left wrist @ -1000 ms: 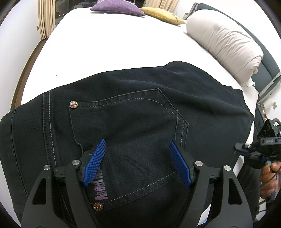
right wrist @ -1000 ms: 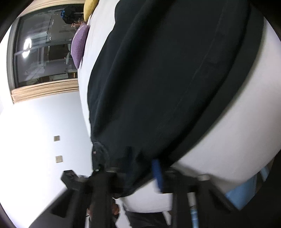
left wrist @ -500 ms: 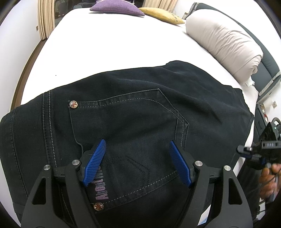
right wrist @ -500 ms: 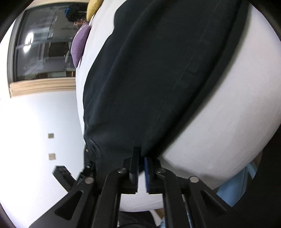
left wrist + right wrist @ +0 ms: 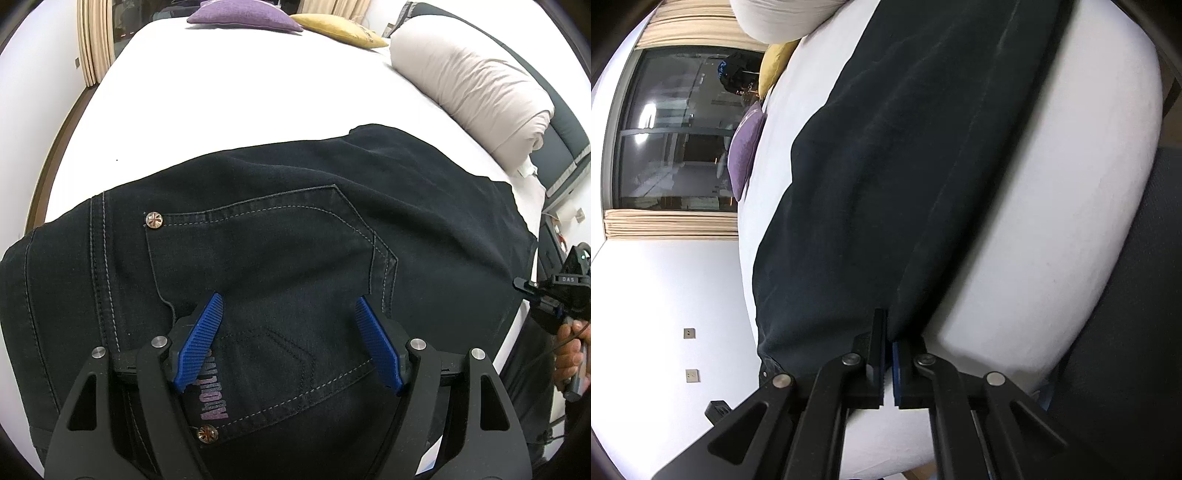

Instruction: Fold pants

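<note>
Dark navy pants [image 5: 280,236] lie spread on the white bed [image 5: 229,92], back pocket up, with copper rivets and a purple logo. My left gripper [image 5: 290,325] is open, its blue pads resting over the pocket area near the waistband. My right gripper [image 5: 888,332] is shut on the edge of the pants [image 5: 886,166] at the bed's side, and it shows in the left wrist view [image 5: 565,291] at the far right, held by a hand.
A beige rolled duvet [image 5: 472,85] lies on the right of the bed. A purple cushion [image 5: 243,16] and a yellow cushion [image 5: 336,31] sit at the far end. A dark window [image 5: 676,129] and white wall are beyond.
My right gripper closed onto the pants' edge and rotated. The left gripper stayed still and open over the pocket.
</note>
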The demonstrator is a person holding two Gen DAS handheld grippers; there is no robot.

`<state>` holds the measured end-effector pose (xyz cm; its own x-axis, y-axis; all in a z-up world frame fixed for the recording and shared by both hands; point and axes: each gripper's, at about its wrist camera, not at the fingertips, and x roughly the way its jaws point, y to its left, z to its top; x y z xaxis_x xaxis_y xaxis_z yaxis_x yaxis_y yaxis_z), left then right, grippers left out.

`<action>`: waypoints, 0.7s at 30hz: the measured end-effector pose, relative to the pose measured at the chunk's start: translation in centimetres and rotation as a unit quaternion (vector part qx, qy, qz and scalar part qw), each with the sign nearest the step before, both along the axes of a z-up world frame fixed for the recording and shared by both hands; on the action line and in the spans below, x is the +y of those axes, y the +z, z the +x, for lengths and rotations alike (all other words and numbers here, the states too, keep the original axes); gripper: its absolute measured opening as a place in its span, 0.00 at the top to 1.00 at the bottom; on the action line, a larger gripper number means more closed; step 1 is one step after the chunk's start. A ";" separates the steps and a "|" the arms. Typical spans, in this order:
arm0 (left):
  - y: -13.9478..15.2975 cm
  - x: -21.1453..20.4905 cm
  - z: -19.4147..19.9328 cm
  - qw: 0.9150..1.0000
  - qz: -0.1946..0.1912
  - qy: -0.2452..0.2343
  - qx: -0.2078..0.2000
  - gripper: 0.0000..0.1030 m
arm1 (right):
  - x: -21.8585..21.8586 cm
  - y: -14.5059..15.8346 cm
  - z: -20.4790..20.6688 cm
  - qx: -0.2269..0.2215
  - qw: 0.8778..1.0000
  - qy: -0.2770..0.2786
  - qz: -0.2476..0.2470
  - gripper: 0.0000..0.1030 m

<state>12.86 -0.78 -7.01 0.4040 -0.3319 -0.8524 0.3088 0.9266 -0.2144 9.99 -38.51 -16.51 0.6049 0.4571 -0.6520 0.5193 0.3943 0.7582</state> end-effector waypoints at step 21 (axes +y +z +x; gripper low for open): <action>0.2 0.3 0.0 1.000 -0.004 -0.005 0.001 0.29 | 4.0 -0.7 1.7 -0.002 0.998 0.050 0.047 0.97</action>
